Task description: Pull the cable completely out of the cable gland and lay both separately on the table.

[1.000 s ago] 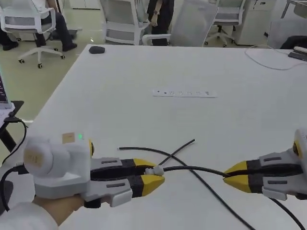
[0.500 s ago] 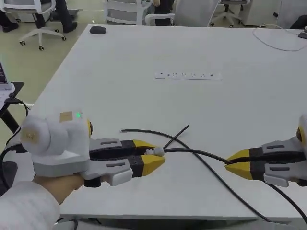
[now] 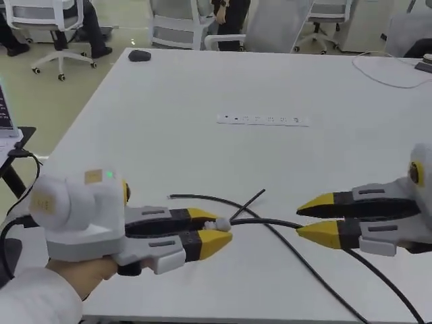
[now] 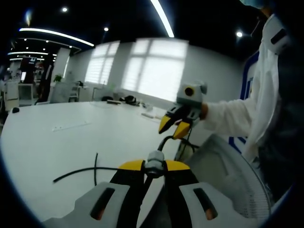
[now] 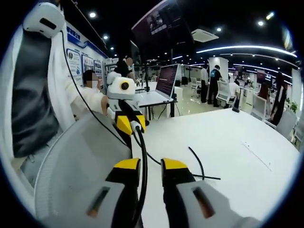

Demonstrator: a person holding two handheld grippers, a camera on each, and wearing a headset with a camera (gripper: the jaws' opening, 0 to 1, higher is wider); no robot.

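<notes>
The right gripper (image 3: 302,221) has just opened its fingers, freeing the thin black cable (image 3: 256,220) between them; the left gripper (image 3: 224,236) stays clamped on the small white cable gland (image 3: 217,225), extraction apparently unfinished.

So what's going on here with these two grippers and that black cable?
A person holds two grippers over a white table. The left gripper is shut on the small white cable gland. The black cable runs from the gland to the right gripper, whose jaws stand open around it. The cable looks not yet pulled out.
</notes>
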